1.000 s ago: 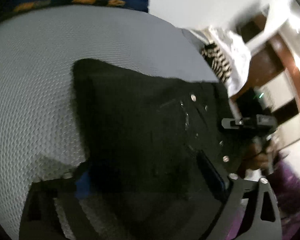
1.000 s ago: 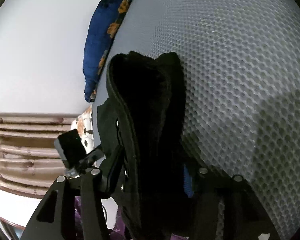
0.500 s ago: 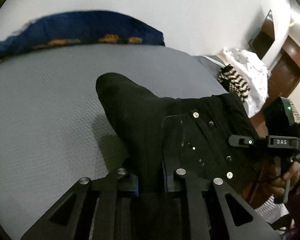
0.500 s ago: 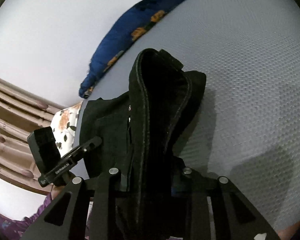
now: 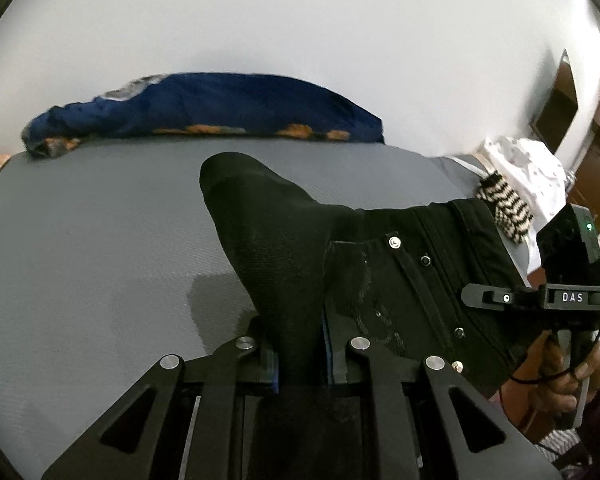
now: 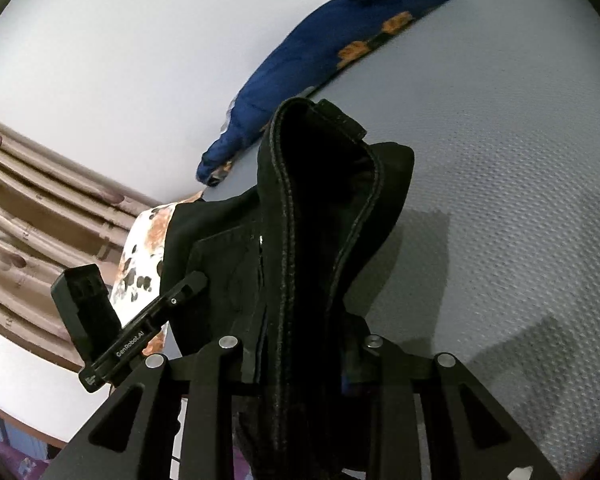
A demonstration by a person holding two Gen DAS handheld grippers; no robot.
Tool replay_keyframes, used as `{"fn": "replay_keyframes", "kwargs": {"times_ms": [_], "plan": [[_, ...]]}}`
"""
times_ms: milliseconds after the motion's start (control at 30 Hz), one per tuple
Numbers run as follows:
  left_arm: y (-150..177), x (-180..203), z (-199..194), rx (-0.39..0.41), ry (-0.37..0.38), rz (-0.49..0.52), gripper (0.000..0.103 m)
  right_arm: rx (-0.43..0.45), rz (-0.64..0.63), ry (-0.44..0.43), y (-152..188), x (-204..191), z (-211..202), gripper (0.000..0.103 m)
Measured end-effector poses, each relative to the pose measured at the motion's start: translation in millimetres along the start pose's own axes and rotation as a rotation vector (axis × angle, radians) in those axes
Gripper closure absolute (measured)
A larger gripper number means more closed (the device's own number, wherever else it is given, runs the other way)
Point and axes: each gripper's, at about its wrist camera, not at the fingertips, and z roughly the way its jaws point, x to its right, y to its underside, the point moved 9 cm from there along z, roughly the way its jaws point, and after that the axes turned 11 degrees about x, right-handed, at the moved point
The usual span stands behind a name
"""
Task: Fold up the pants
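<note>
Item: black pants, bunched, lifted off grey mattress. My left gripper and right gripper each clamp fabric. No fold laid yet; all folding remains, I judge.

The letters "DAS" stand in white on a small black block on the right gripper, seen at the right edge of the left wrist view. "GenRobot.AI" runs in white along the black bar of the left gripper, seen at the lower left of the right wrist view; a small white mark near that bar's lower end is too small to read.
</note>
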Motion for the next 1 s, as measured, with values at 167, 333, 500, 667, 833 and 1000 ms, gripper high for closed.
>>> {"fn": "replay_keyframes", "kwargs": {"times_ms": [167,333,500,667,833,1000], "plan": [[-16.5,-28.9,-9.1,0.032,-0.037,0.004,0.088,-0.011,-0.023,-0.014,-3.4,-21.3,19.4,0.079],[-30.6,-55.7,-10.0,0.052,-0.064,-0.002,0.088,-0.023,-0.039,-0.021,-6.3,-37.1,42.1,0.079],[-45.8,-80.0,-5.9,0.071,-0.089,0.007,0.088,-0.031,-0.057,-0.025,-13.8,-48.0,66.9,0.079],[-59.7,-105.1,3.7,0.086,-0.114,0.005,0.088,-0.036,-0.069,-0.032,-24.0,-56.3,94.7,0.079],[-69.0,-128.7,21.1,0.083,-0.136,-0.001,0.088,-0.044,-0.074,-0.026,-29.2,-59.8,119.5,0.079],[-76.0,-151.6,39.3,0.079,-0.151,-0.017,0.088,-0.045,-0.069,-0.024,-36.3,-60.7,144.2,0.079]]}}
